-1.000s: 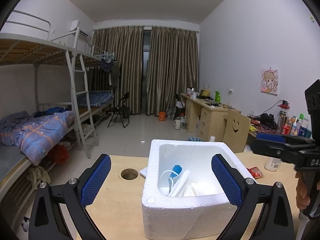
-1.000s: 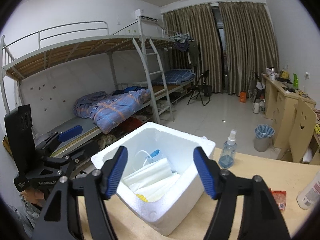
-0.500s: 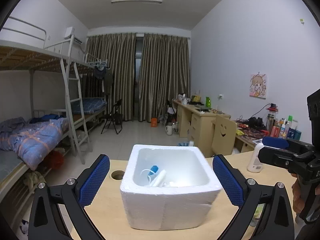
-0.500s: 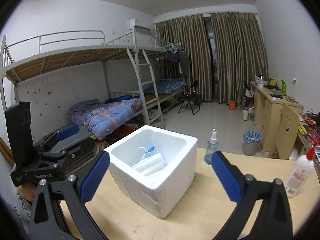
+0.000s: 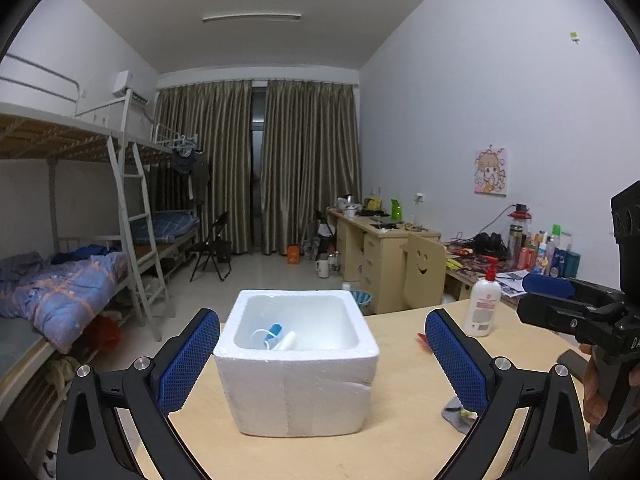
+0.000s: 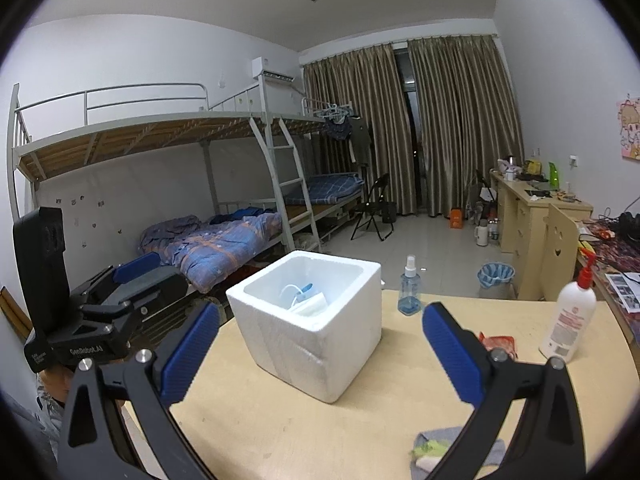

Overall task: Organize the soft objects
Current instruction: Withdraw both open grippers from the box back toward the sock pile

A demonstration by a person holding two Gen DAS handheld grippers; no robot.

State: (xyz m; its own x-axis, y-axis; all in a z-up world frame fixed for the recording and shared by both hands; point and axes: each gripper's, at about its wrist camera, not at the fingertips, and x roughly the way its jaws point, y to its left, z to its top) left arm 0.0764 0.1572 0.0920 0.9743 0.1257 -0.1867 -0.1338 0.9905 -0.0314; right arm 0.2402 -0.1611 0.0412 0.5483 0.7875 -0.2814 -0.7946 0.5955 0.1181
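Observation:
A white foam box [image 5: 298, 364] stands on the wooden table [image 5: 400, 448]; it also shows in the right wrist view [image 6: 316, 320]. Inside lie white face masks with a blue part [image 5: 276, 338], also in the right wrist view [image 6: 308, 300]. A grey cloth with a yellow-green bit [image 6: 440, 450] lies on the table near the front right, also in the left wrist view [image 5: 458, 414]. My left gripper [image 5: 322, 364] is open and empty, held back from the box. My right gripper [image 6: 320, 354] is open and empty, also back from the box.
A white pump bottle [image 6: 568, 320] stands at the table's right side, also in the left wrist view [image 5: 484, 306]. A blue spray bottle [image 6: 410, 290] stands behind the box. A red packet [image 6: 498, 344] lies near the pump bottle. Bunk beds [image 6: 224, 248] stand left; desks [image 5: 380, 240] right.
Both grippers have pulled back and up from over the box. The right gripper's jaws have opened wide. The box now stands farther ahead in both views.

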